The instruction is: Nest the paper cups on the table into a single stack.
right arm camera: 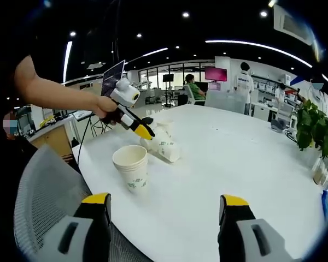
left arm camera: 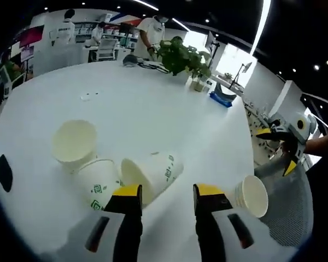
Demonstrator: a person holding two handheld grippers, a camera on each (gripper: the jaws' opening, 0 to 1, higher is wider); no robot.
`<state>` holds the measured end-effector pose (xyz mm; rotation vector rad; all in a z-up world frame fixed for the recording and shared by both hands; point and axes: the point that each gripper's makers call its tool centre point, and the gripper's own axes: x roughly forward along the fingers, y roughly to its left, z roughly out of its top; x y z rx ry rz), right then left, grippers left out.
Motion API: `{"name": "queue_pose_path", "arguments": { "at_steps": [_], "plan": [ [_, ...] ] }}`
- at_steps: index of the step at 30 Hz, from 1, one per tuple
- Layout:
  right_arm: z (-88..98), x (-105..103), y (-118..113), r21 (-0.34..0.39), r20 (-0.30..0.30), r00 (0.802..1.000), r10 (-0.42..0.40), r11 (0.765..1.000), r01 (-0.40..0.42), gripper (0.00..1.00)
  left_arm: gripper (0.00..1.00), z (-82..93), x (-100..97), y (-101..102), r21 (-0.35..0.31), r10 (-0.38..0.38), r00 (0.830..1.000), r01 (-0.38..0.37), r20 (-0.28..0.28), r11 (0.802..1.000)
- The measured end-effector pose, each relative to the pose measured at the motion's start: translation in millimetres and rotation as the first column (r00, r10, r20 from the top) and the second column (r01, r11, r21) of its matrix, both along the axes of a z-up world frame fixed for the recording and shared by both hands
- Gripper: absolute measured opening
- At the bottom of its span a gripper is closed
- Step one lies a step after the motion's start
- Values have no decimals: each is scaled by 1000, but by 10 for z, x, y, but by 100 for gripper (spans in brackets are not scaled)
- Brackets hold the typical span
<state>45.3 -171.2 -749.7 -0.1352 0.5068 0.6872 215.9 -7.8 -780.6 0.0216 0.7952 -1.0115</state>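
Note:
On the white table [left arm camera: 153, 109], one plain paper cup [left arm camera: 74, 143] stands upright with its mouth towards me. Beside it, two green-printed cups [left arm camera: 98, 183] [left arm camera: 150, 172] lie tipped over. My left gripper [left arm camera: 168, 191] hovers open just above and in front of the lying cups, with nothing between its jaws. A nested stack of cups [left arm camera: 252, 195] [right arm camera: 131, 165] stands upright near the table edge. My right gripper [right arm camera: 165, 200] is open and empty, held back over the table edge, short of the stack. It shows as the right gripper [left arm camera: 277, 150] in a hand. The left gripper [right arm camera: 146, 126] hangs over the loose cups [right arm camera: 164, 146].
A grey mesh chair [right arm camera: 44, 191] [left arm camera: 287, 202] stands at the table edge by the stack. A potted plant [left arm camera: 183, 57] [right arm camera: 311, 128] and small items sit at the far side. The person's arm [right arm camera: 54, 93] reaches over the table corner. People stand in the background.

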Motion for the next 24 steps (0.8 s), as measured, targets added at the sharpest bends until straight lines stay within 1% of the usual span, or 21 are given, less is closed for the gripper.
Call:
{"name": "queue_pose_path", "arguments": {
  "at_steps": [2, 3, 6, 8, 13, 17, 20, 23, 24],
  "plan": [
    [-1, 1, -2, 0, -2, 1000, -3, 1000, 3, 82, 31, -25, 50, 24, -1, 9, 1000, -9, -5, 1000],
    [-2, 2, -4, 1, -3, 1000, -5, 1000, 5, 82, 29, -3, 50, 36, -6, 15, 1000, -15, -10, 1000],
    [-10, 4, -10, 2, -8, 1000, -8, 1000, 8, 82, 28, -45, 108, 40, -15, 15, 1000, -16, -22, 1000],
    [-15, 4, -12, 1, -10, 1000, -9, 1000, 9, 82, 25, -53, 109, 20, -17, 13, 1000, -14, -24, 1000],
    [-33, 10, -25, -3, -16, 1000, -16, 1000, 16, 81, 19, -76, 194, -32, -41, 11, 999, -12, -31, 999],
    [-58, 7, -28, -10, -25, 1000, -14, 1000, 14, 81, 16, -128, 265, -31, -47, 18, 999, -20, -38, 999],
    [-65, 6, -28, -20, -26, 1000, -14, 1000, 14, 81, 10, -114, 260, -25, -59, 18, 999, -20, -46, 998],
    [-72, 8, -39, -23, -27, 999, -17, 1000, 17, 80, 6, -106, 223, -39, -80, 33, 996, -39, -80, 996],
    [-74, 9, -41, -23, -27, 999, -18, 1000, 17, 80, 3, -99, 217, -36, -85, 33, 996, -40, -83, 996]
  ]
}}
